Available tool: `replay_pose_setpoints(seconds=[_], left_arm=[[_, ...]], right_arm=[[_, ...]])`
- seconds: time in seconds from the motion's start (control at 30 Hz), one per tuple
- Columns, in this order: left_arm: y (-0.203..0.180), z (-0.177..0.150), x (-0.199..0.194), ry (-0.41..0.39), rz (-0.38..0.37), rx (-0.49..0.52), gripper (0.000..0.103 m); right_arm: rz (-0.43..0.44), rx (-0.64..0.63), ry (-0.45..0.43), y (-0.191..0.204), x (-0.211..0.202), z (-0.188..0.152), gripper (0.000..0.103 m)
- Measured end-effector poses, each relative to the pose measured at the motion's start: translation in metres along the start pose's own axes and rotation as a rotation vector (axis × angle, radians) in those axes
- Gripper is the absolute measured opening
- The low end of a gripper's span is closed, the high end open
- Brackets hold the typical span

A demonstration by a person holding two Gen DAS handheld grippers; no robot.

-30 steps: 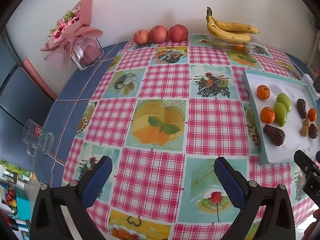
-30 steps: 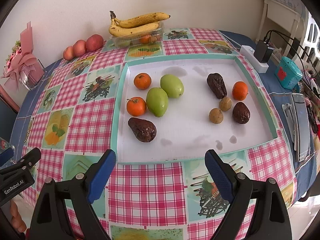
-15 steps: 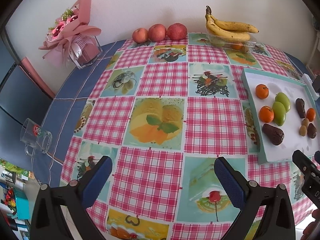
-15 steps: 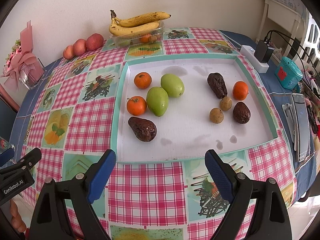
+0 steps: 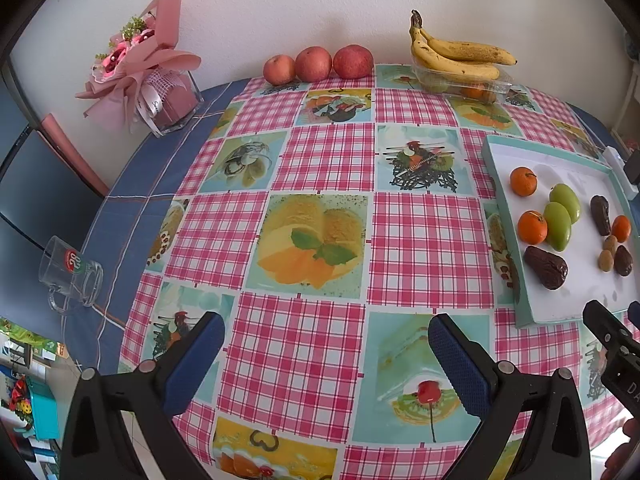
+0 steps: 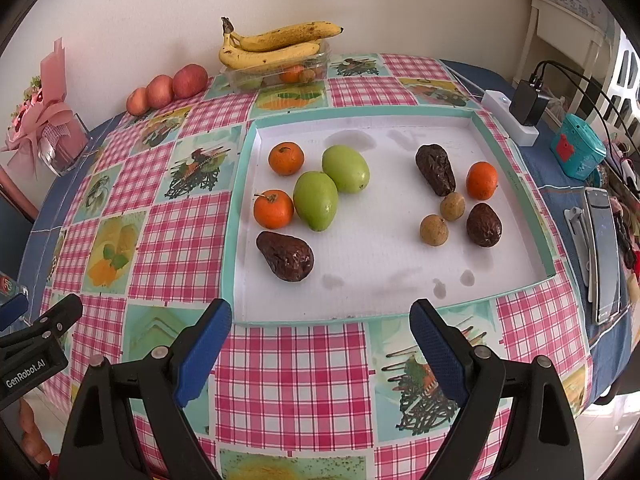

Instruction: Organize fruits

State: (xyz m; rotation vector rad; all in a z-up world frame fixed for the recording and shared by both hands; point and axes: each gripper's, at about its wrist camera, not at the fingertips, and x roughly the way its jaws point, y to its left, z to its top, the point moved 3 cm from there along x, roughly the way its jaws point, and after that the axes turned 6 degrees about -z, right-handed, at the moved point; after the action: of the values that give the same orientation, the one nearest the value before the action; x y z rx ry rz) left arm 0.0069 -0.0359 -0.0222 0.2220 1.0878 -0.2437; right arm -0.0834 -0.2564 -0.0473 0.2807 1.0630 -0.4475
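Ahead of the left gripper (image 5: 324,344), the tray (image 5: 505,184) is running off the picture's right edge. Far ahead of the right gripper (image 6: 320,330), bananas (image 6: 276,46) are covering a clear box (image 6: 320,60), its contents showing too blurred to name.

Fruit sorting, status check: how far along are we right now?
Barely started, as far as I can see. Done: nothing obvious; oranges, green fruits and dark fruits lie mixed in the white tray. In hand: nothing; left gripper and right gripper are open and empty, short of the tray. Left: grouping the fruit.
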Motion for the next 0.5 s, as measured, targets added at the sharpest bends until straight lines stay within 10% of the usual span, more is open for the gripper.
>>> replay_pose_setpoints(seconds=[0.5], left_arm=[[-0.0005, -0.0007, 0.0015, 0.003, -0.003, -0.002, 0.103]], right_arm=[[-0.001, -0.005, 0.004, 0.0011, -0.0004, 0.0005, 0.091]])
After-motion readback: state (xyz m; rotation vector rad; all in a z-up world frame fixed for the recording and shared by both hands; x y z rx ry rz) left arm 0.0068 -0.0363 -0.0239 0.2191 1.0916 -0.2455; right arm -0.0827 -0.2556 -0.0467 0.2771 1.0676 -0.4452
